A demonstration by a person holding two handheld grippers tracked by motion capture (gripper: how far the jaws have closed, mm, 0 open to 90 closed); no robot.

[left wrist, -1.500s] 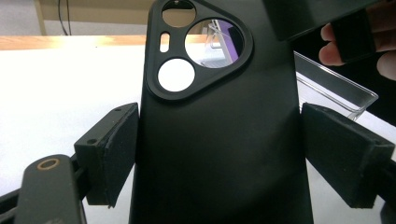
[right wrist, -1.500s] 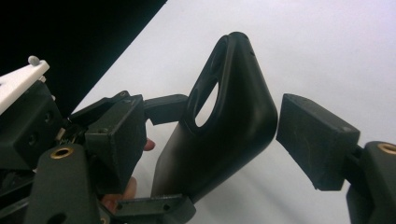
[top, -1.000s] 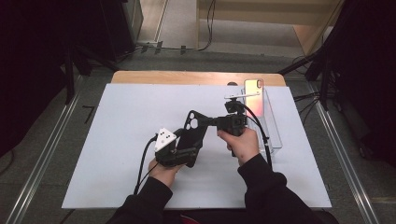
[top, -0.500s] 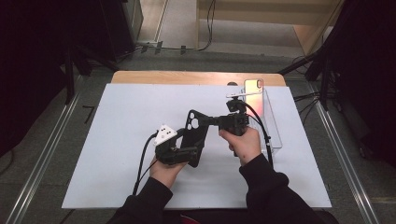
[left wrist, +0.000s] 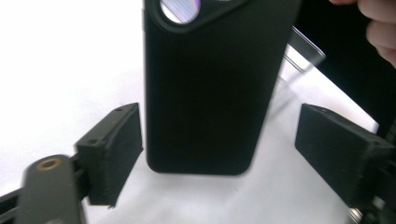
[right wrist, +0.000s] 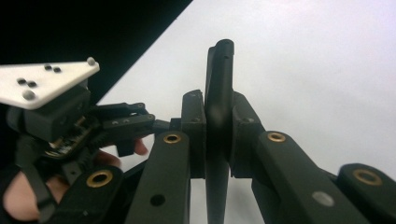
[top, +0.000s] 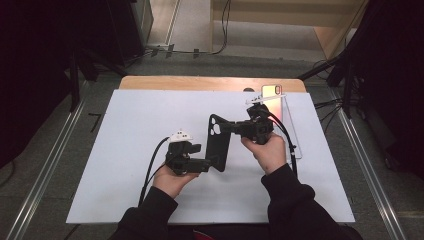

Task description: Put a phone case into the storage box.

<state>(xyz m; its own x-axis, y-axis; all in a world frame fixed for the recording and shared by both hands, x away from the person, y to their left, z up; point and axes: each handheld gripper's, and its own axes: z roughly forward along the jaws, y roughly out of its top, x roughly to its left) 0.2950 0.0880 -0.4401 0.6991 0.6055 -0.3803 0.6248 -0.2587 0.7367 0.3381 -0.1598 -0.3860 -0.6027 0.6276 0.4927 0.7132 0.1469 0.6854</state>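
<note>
the black phone case (top: 218, 142) is held above the middle of the white table cover (top: 125, 165), between the two hands. the right gripper (right wrist: 218, 135) has its jaws clamped flat on the case, one pad on each face, seen edge-on in the right gripper view. the left gripper (left wrist: 219, 154) stands spread around the case's lower end; its jaws have just been closing a little, with the case between them, but the pads are apart from its sides, a clear gap showing at the right one.

in the left gripper view the top of the case is cut off by the frame, so the camera cutout (left wrist: 182, 9) shows in part, and its lens area is blurred. in the high view the case and both grippers are all black and merge, so the exact contact points are hard to make out there.

a phone (top: 271, 91) lies near the far right corner of the cover, by a clear stand (top: 292, 130) whose outline is faint. the cover sits on a wooden tabletop (top: 200, 82). beyond it is grey floor (top: 200, 55) with cables (top: 220, 30); the room's sides are dark.
</note>
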